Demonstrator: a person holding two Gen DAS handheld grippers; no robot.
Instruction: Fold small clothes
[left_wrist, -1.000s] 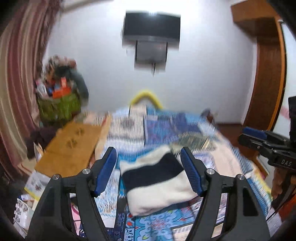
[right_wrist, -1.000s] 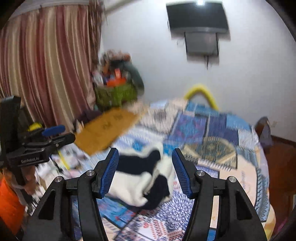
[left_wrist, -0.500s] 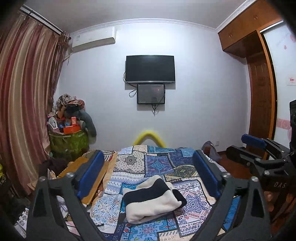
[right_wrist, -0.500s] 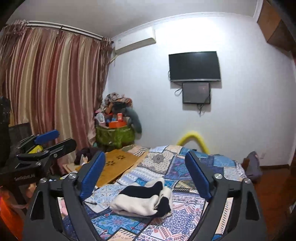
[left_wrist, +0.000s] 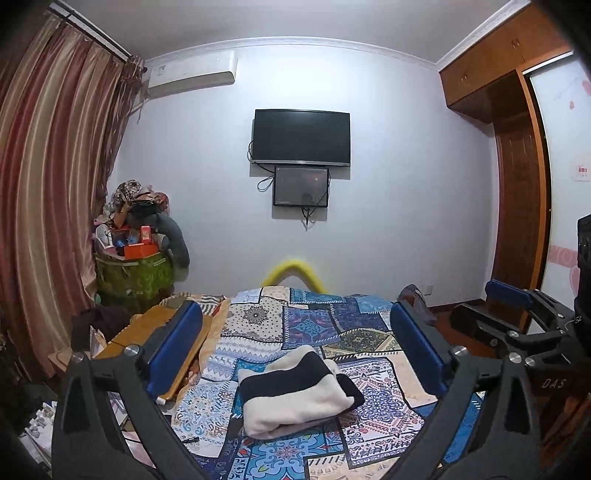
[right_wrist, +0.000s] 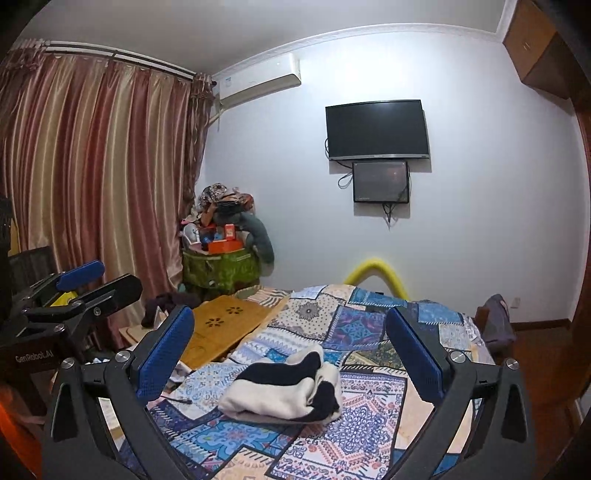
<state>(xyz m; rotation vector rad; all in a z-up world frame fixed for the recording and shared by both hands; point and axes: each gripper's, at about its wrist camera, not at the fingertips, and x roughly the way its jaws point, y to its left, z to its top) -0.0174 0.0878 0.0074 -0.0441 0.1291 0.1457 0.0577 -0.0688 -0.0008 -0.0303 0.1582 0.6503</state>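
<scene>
A cream and black striped garment (left_wrist: 295, 391) lies folded in a compact bundle on the patterned patchwork bedspread (left_wrist: 306, 325). It also shows in the right wrist view (right_wrist: 284, 391). My left gripper (left_wrist: 295, 347) is wide open and empty, held back from and above the bundle. My right gripper (right_wrist: 291, 354) is wide open and empty, also held back from it. Each gripper shows at the edge of the other's view: the right one (left_wrist: 517, 317), the left one (right_wrist: 85, 291).
A wooden lap desk (right_wrist: 225, 328) leans at the bed's left side. A green basket piled with things (right_wrist: 221, 266) stands by the striped curtain (right_wrist: 92, 177). A TV (right_wrist: 376, 129) hangs on the far wall. A wooden wardrobe (left_wrist: 517, 206) is at right.
Both grippers have opened wider and pulled back and up from the folded garment, which stays lying on the bed. The views now take in the whole room.
</scene>
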